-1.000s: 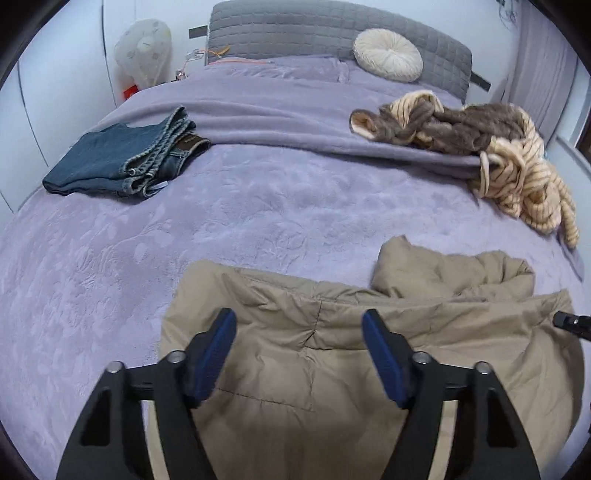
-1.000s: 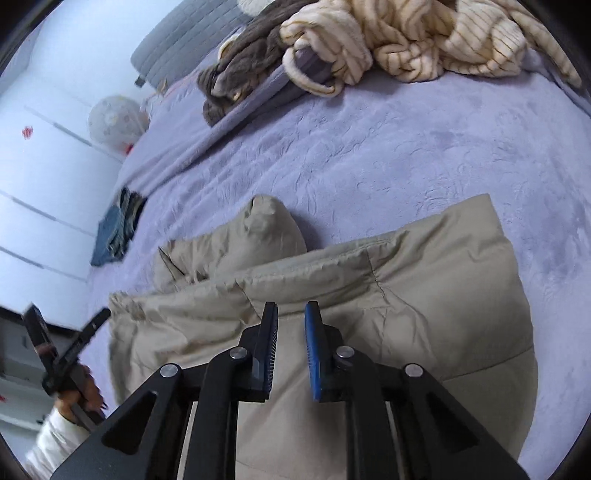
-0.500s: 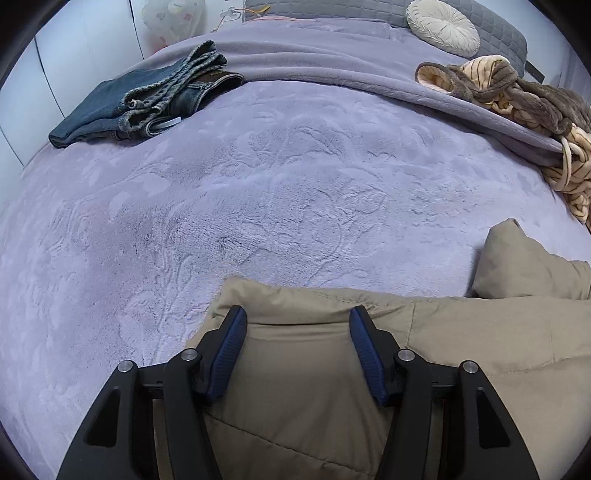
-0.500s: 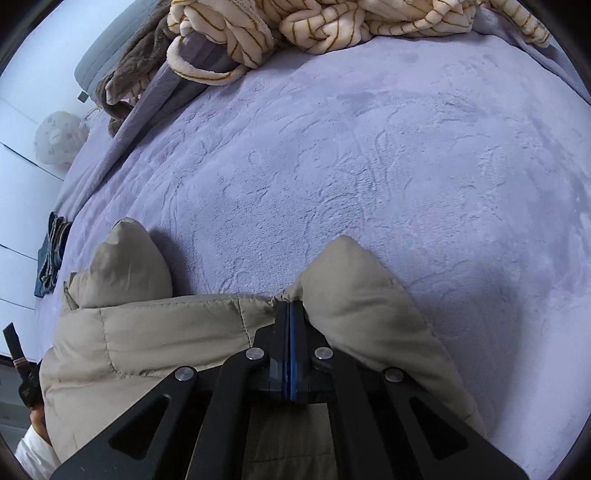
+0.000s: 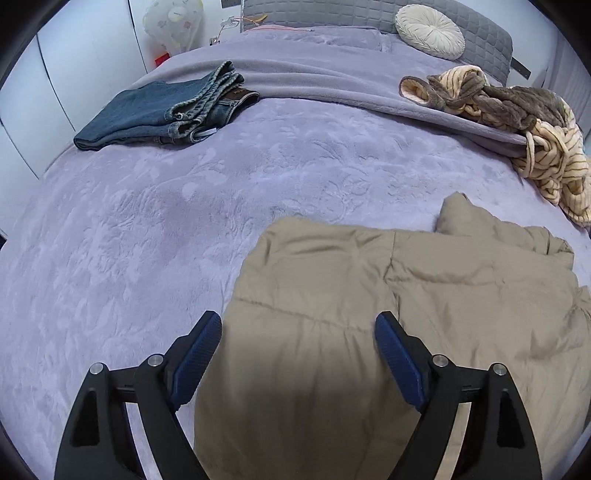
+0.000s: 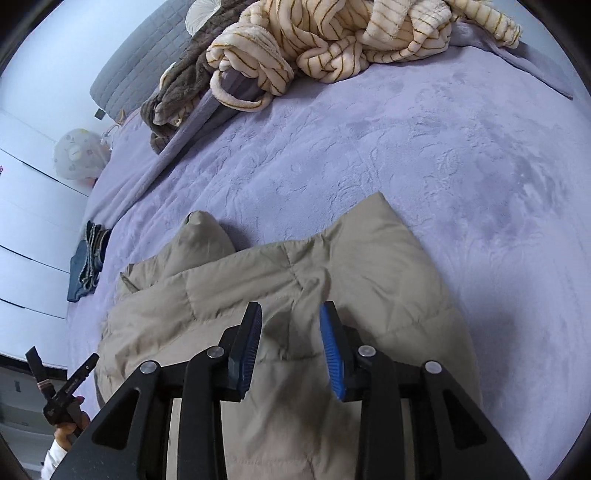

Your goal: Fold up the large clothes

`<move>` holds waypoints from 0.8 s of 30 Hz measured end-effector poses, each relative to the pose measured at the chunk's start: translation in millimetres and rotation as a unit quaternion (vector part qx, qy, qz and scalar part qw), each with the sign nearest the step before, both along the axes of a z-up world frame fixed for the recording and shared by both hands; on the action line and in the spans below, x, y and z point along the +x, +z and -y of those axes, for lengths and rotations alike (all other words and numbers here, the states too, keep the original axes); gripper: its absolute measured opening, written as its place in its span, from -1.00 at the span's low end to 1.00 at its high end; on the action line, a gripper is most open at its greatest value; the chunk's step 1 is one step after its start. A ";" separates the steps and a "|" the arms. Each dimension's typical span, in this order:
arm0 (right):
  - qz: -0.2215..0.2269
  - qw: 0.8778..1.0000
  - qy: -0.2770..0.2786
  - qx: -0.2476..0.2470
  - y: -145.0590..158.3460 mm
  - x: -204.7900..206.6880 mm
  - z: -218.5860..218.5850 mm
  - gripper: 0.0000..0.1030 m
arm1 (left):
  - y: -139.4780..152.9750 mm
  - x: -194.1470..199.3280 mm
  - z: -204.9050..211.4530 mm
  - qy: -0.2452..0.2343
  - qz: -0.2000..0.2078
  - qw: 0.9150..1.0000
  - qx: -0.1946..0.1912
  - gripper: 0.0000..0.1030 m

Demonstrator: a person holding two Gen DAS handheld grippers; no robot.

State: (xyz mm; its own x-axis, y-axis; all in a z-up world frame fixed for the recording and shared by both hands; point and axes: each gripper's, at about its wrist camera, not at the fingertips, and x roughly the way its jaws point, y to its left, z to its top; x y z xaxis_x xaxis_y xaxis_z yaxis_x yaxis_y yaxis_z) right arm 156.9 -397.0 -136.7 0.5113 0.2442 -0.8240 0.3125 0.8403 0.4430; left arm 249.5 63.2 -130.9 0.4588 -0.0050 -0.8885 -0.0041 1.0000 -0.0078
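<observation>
A tan puffer jacket (image 5: 388, 295) lies folded on the purple bed, its far edge straight, with a puffy part (image 5: 465, 214) sticking out at its far right. My left gripper (image 5: 297, 328) is open and empty, raised over the jacket's near left part. The jacket also shows in the right wrist view (image 6: 258, 288). My right gripper (image 6: 291, 325) is open and empty, just above the jacket's middle. The left gripper (image 6: 62, 384) shows at the lower left of the right wrist view.
Folded blue jeans (image 5: 166, 107) lie at the far left of the bed (image 5: 147, 221). A striped cream and brown robe (image 5: 517, 122) is heaped at the far right, also in the right wrist view (image 6: 314, 48). A round cushion (image 5: 428, 31) leans on the grey headboard.
My right gripper was shut on the jacket's edge half a second ago; now it is open and pulled back. My left gripper has lifted and opened wider. The jacket lies flat.
</observation>
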 end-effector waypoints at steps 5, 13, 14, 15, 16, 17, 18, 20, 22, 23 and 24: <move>-0.001 1.000 0.000 0.019 6.7 -32.0 -11.3 -0.30 | 3.4 -33.9 3.2 0.000 -0.004 1.000 -0.008 1.00; -0.012 0.999 -0.002 0.042 10.6 -78.9 -27.7 -0.02 | 1.8 -74.2 7.9 0.001 -0.038 0.999 -0.028 1.00; -0.014 0.999 -0.001 0.042 11.3 -84.7 -29.6 0.06 | 2.1 -79.0 8.2 0.000 -0.042 0.999 -0.028 1.00; -0.015 0.999 -0.001 0.044 11.8 -91.0 -30.6 0.14 | 2.3 -83.3 8.4 0.000 -0.044 0.999 -0.027 1.00; -0.017 0.999 -0.002 0.047 12.1 -97.6 -32.1 0.17 | 2.5 -88.0 8.0 0.000 -0.048 0.998 -0.027 1.00; -0.019 0.998 -0.003 0.052 11.7 -104.7 -33.4 0.27 | 2.5 -92.4 7.7 0.000 -0.052 0.998 -0.026 1.00; -0.023 0.998 -0.005 0.056 10.7 -111.6 -34.6 0.37 | 2.3 -96.9 7.4 -0.001 -0.056 0.998 -0.024 1.00; -0.032 0.997 -0.009 0.063 8.3 -124.0 -36.4 0.47 | 1.9 -104.1 5.4 -0.001 -0.064 0.998 -0.026 1.00; -0.041 0.997 -0.012 0.069 7.2 -135.4 -38.6 0.53 | 2.1 -111.7 3.3 0.001 -0.075 0.997 -0.035 1.00; -0.043 0.996 -0.012 0.072 7.2 -140.2 -39.0 0.54 | 2.2 -115.1 2.3 0.003 -0.078 0.996 -0.039 1.00; -0.044 0.996 -0.013 0.077 7.2 -144.4 -39.6 0.56 | 2.3 -118.9 1.3 0.003 -0.082 0.996 -0.043 1.00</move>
